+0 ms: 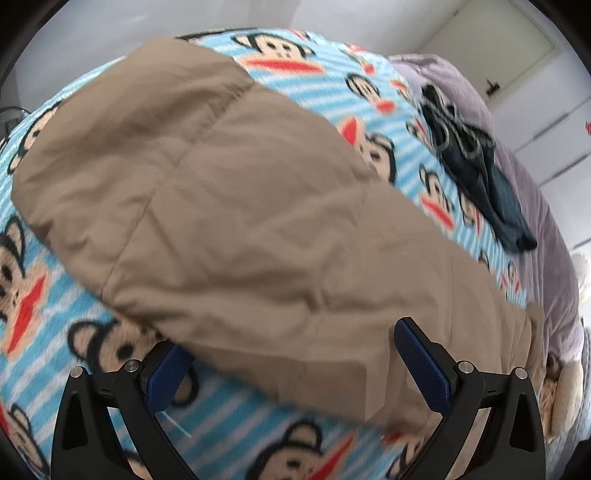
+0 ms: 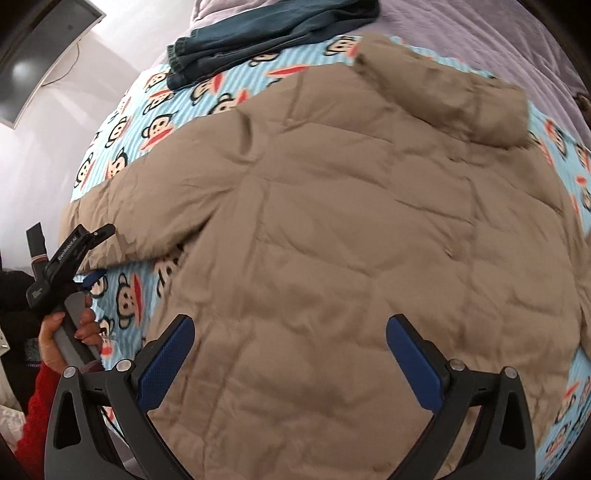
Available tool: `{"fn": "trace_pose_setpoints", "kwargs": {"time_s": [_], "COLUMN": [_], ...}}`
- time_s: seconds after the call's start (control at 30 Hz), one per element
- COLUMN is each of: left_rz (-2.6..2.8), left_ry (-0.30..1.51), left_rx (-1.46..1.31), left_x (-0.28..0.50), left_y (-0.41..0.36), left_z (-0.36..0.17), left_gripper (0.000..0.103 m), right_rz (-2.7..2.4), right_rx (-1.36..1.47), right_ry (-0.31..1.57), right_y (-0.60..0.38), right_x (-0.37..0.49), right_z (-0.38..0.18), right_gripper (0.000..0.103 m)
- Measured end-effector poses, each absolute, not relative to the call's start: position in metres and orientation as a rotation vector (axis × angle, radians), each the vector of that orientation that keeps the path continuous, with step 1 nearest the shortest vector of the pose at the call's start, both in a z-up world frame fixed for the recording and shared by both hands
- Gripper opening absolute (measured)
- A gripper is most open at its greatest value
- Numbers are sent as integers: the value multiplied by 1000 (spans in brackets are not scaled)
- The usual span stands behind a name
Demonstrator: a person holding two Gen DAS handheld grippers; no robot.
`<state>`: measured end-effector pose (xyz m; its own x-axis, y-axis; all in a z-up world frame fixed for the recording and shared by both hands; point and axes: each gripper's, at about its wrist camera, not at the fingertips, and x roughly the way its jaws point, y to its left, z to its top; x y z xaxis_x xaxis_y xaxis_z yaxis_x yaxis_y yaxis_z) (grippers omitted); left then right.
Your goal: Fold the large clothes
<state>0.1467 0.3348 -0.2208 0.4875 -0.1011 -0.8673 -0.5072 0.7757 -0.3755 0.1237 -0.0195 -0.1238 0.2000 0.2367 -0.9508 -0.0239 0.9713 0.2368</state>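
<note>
A tan quilted jacket (image 2: 351, 229) lies spread on a bed, back panel up, over a blue striped blanket printed with cartoon monkey faces (image 2: 147, 122). One sleeve (image 2: 140, 218) stretches straight out to the side, and what looks like the collar or hood (image 2: 454, 107) is bunched at the far end. No fold can be made out in the body of the garment, so the job appears to be near its start: the sleeves remain to be brought in and the body doubled over.

The right gripper (image 2: 290, 354) hovers over the jacket's near hem, its blue-padded fingers (image 2: 413, 365) spread wide and holding nothing. The left gripper (image 1: 291, 358) sits at the sleeve, fingers likewise apart, with the tan fabric lying between them and partly over the left pad; it brackets the cloth but has not closed on it. In the right wrist view the same tool shows at the sleeve end, held by a hand (image 2: 62, 332) in a red cuff.

A folded pair of dark denim jeans (image 2: 258, 33) rests well apart at the far side of the bed, beside a lilac cover (image 2: 498, 40). Whether the jeans are already done or waiting cannot be told.
</note>
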Motion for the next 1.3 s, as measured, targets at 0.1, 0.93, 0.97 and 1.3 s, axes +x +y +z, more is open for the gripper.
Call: {"fn": "trace_pose_setpoints", "kwargs": {"time_s": [0.1,0.93,0.97,1.3], "left_rz": [299,-282,-310,-619], "left_ry": [999,748,756,873], "left_rx": [-649,-204,-191,64], "left_x": [152,182,184,173], "left_y": [335,164,152,-15], "left_z": [-216,-53,-54,-100], "left_gripper": [78,8,8,8], "right_rz": [194,363,371,8], "right_rx": [193,437,475,603], "right_ry": [1352,1298,1299,1176], "right_y": [-9,38,28,-155], "right_x": [137,210,209,136], "right_z": [-131,-198,-194,-164], "right_gripper": [103,26,26,26]}}
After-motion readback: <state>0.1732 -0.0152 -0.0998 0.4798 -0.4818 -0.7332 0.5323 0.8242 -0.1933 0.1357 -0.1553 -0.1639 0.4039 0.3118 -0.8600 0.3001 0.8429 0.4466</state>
